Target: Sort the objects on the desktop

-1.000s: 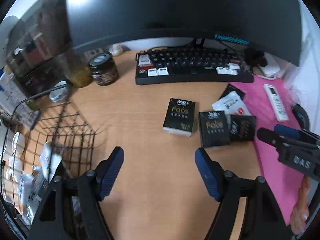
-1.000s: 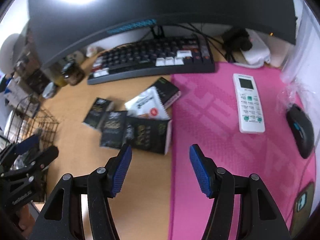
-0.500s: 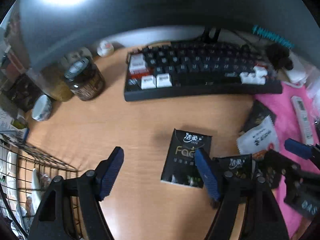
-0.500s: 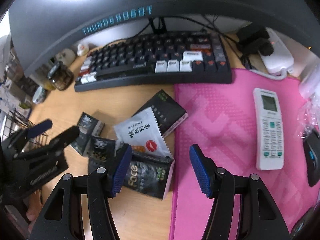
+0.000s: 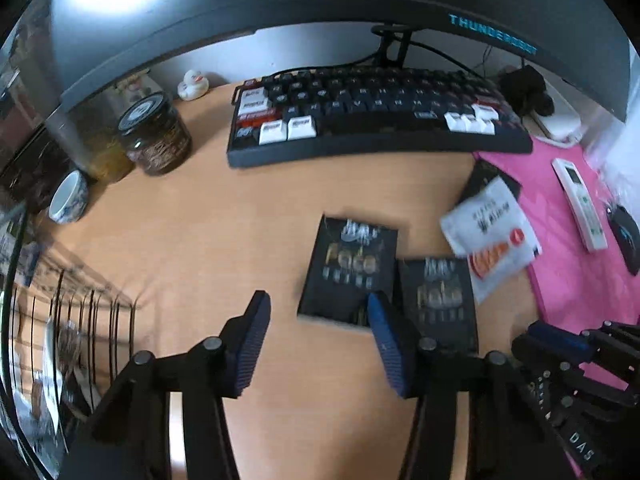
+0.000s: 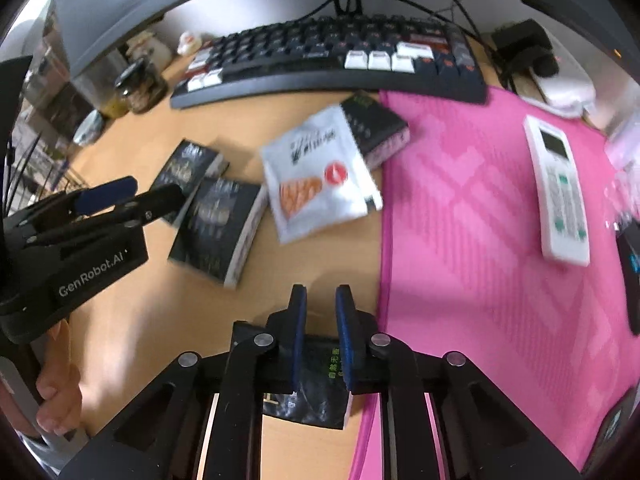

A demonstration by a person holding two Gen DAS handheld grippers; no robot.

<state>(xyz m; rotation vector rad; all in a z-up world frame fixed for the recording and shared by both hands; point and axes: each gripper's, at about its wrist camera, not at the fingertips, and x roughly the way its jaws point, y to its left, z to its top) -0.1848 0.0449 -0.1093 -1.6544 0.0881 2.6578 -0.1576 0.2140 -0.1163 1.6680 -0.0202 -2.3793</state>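
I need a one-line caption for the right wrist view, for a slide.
Right gripper closing over a black tissue pack at the pink mat's edge, beside the left gripper.

**Desk fixtures around the work area**

A dark keyboard [image 5: 376,116] lies at twelve o'clock under the monitor [image 5: 320,4]. A small rubber duck [image 5: 193,85] and a dark-lidded jar [image 5: 154,134] sit near ten o'clock, a cup [image 5: 69,202] by nine. The pink mat [image 6: 500,240] at three o'clock bears a white remote [image 6: 558,188].
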